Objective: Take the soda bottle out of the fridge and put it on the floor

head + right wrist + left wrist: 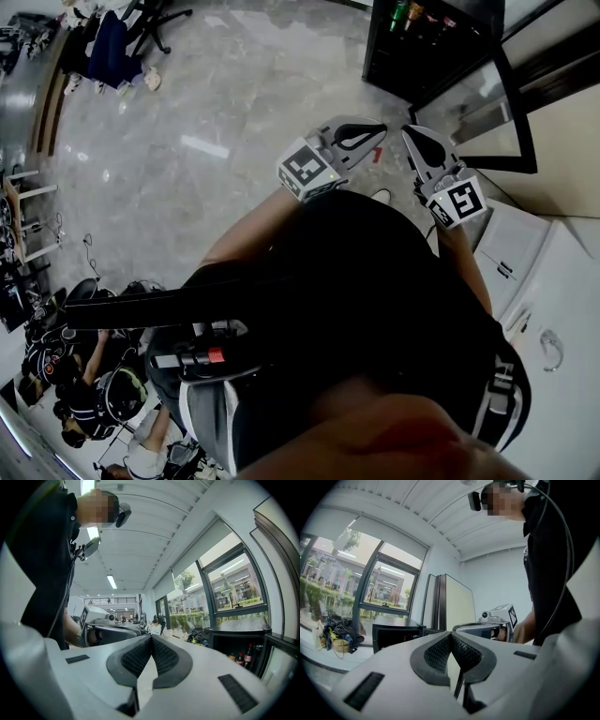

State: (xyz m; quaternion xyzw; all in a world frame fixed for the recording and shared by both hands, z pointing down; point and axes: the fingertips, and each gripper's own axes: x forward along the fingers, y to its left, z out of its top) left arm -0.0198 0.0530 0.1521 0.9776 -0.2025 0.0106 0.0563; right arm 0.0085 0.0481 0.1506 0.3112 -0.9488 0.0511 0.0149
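Closest to you, the white plastic left gripper (451, 637) and the matching white plastic right gripper (151, 638) each carry curved black pads with a fine dimpled mesh. On both, the pads meet at their tips, so both pairs of jaws are closed on nothing. You hold them level, side by side in front of your body, tips angled slightly toward each other. Beyond lies the glossy grey marbled floor (234, 112), then the boxy black fridge (380, 52), its glass door (483, 103) swung open. The dark soda bottle with a red label (249, 655) stands upright inside among other bottles.
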